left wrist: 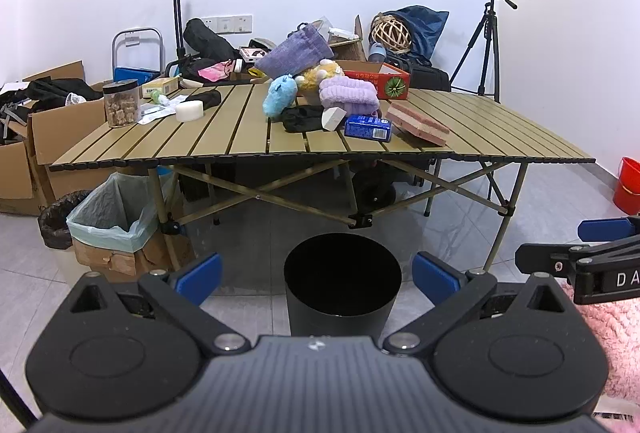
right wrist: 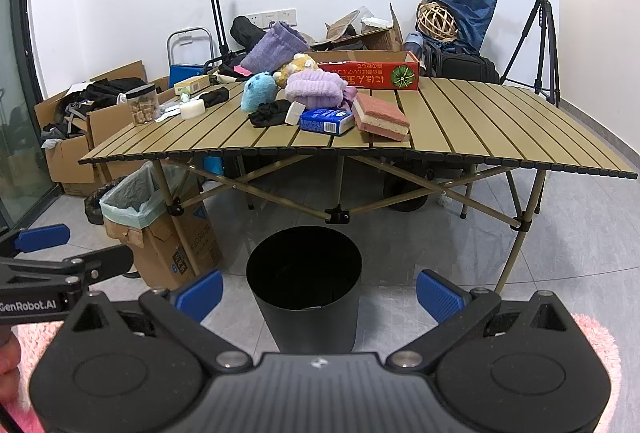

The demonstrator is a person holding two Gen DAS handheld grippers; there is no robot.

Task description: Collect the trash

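Two grippers hang low over the floor in front of the folding table [left wrist: 500, 121], side by side. The left gripper [left wrist: 316, 275] has its blue fingers [left wrist: 200, 277] spread wide with nothing between them, touching nothing; the right gripper [right wrist: 320, 293] is just as widely parted and equally bare, its fingers [right wrist: 438, 295] on either side of the view of one black bin [right wrist: 306, 285]. That bin stands on the floor near the table's near edge, its inside dark. One bag-lined cardboard box [right wrist: 132, 205] sits to the left beside a table leg. On the tabletop, near the middle, lie one blue packet [right wrist: 326, 121], one pink sponge block [right wrist: 380, 117] just right of it, one white wedge [right wrist: 295, 112] touching one black cloth [right wrist: 268, 115], one lilac towel bundle [right wrist: 316, 85], one blue plush toy [right wrist: 258, 91] and one yellow plush [right wrist: 298, 65]. Far left on the table are one jar [right wrist: 143, 104], one white round block [right wrist: 193, 109], and one red carton [right wrist: 372, 76] at the far edge. One tripod [right wrist: 540, 33] stands far right.
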